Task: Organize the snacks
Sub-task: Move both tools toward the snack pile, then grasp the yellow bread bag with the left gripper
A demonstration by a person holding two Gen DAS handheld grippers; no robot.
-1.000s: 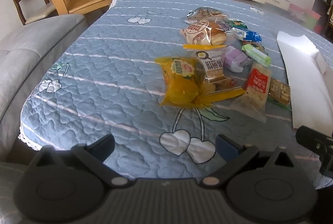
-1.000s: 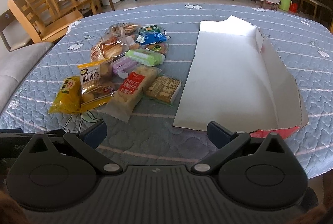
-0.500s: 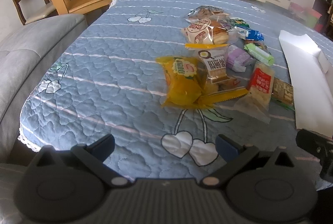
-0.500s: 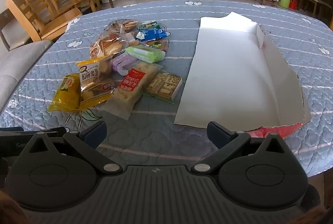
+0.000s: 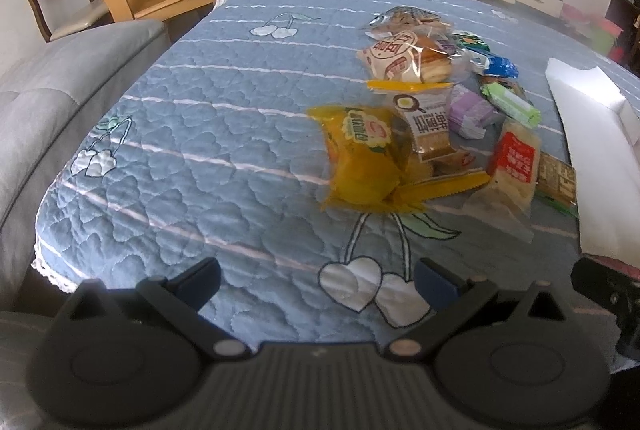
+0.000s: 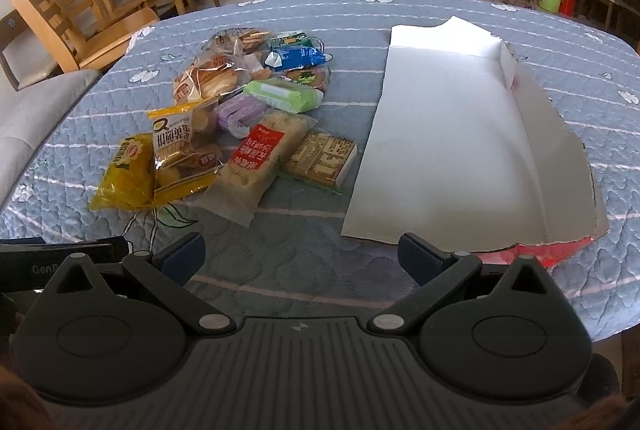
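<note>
Step in hand: the start of sorting, by the look of it; no packet has been lifted, and all the snacks lie in one heap on the quilted bench (image 6: 280,262).
Landmark: the flat white box (image 6: 460,134), open and bare inside.
Snack heap: just to the left of the white box, the biscuit packet (image 6: 322,160) almost at its edge.
Nearest packets: the yellow packet (image 5: 362,154) lies farthest from the white box; the red-labelled packet (image 6: 260,158) sits between it and the box.
Left gripper (image 5: 318,280): fingers spread wide, holding nothing, short of the heap.
Right gripper (image 6: 300,250): fingers wide apart, empty, near the box's front edge.
Next move: probably one gripper reaches over a packet at the heap's edge, closes on its wrapper, and carries it into the white box.
</note>
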